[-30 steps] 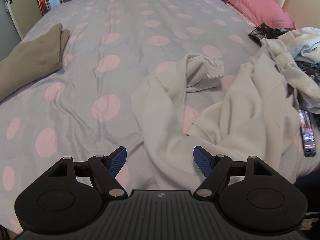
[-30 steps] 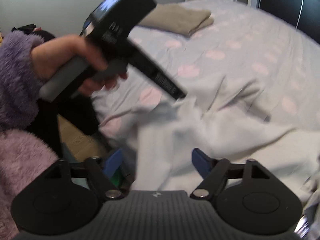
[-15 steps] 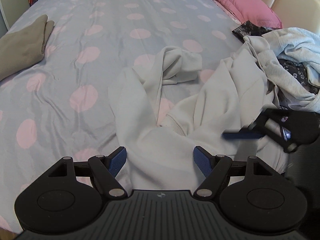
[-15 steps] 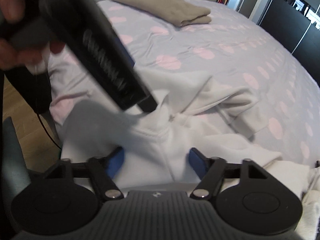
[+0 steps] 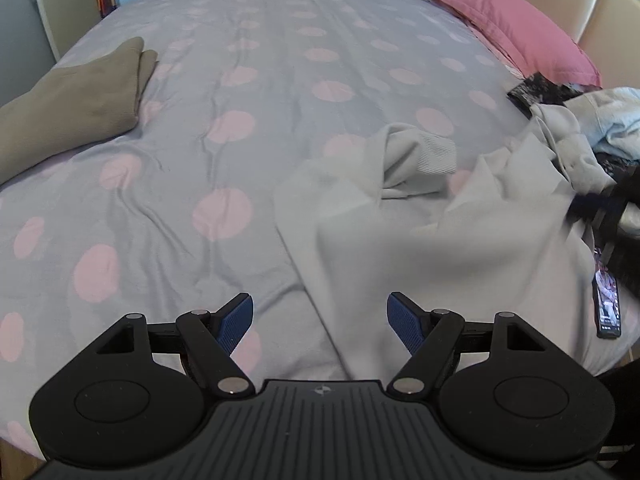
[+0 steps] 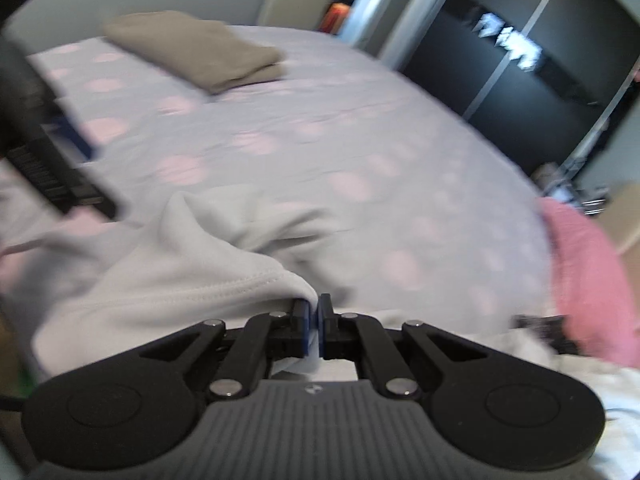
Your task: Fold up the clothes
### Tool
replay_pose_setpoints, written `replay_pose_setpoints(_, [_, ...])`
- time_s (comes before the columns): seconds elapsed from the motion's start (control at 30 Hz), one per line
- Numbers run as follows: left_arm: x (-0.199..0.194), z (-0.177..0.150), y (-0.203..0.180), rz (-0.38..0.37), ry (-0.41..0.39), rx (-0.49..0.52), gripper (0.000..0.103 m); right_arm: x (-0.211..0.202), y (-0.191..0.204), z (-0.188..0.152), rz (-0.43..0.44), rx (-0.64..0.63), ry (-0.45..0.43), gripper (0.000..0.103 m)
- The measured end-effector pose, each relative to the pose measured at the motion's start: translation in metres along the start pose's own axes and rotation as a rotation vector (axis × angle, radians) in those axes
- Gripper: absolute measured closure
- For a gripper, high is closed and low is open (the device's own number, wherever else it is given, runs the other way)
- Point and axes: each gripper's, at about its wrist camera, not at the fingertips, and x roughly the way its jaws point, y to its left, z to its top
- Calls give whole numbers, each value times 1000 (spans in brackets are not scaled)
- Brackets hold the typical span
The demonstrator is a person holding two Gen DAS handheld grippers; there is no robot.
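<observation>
My right gripper now has its blue-padded jaws pressed together on a stitched hem of the crumpled white sweatshirt; half a second ago those jaws stood wide apart over the same cloth. The sweatshirt lies on the near right part of the grey bedspread with pink dots, one ribbed cuff folded up on top of it. It is blurred in the left wrist view, where half a second ago it lay sharp. My left gripper stays spread wide, hovering above the sweatshirt's left edge and touching nothing. It has pulled back: more bedspread shows, and the folded tan garment at the far left looks fuller than before. A black smartphone rests at the bed's right edge, just beside the sweatshirt. A pile of pale clothes sits beyond it, below the pink pillow.
</observation>
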Motion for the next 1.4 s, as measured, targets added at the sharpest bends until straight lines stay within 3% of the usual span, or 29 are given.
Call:
replay_pose_setpoints(0.17, [6, -2, -2, 1, 5, 19, 30, 18, -65, -5, -196, 70, 57, 99])
replay_pose_setpoints(0.27, [10, -4, -8, -5, -3, 51, 30, 30, -100, -19, -259, 174, 124, 99])
replay_pose_setpoints(0.53, [30, -13, -38, -68, 21, 152, 30, 54, -113, -55, -190, 261, 235, 96])
replay_pose_setpoints(0.6, [35, -16, -45, -88, 38, 169, 30, 46, -110, -54, -200, 248, 207, 89])
replay_pose_setpoints(0.67, [39, -19, -52, -102, 56, 187, 30, 35, -104, -50, -214, 224, 164, 72])
replay_pose_setpoints(0.77, [45, -25, -60, -80, 77, 228, 30, 11, -87, -42, -199, 147, 65, 65])
replay_pose_setpoints(0.9, [49, -27, -63, -51, 92, 257, 30, -13, -52, -41, -45, 68, -10, 63])
replay_pose_setpoints(1.1, [45, -23, -60, -26, 94, 246, 30, -31, 15, -43, 128, -216, -32, 60])
replay_pose_setpoints(1.27, [40, -21, -58, -23, 78, 238, 30, -44, 55, -45, 225, -470, -40, 43])
replay_pose_setpoints(1.4, [36, -20, -57, -22, 62, 237, 30, -36, 84, -59, 208, -710, 9, 30])
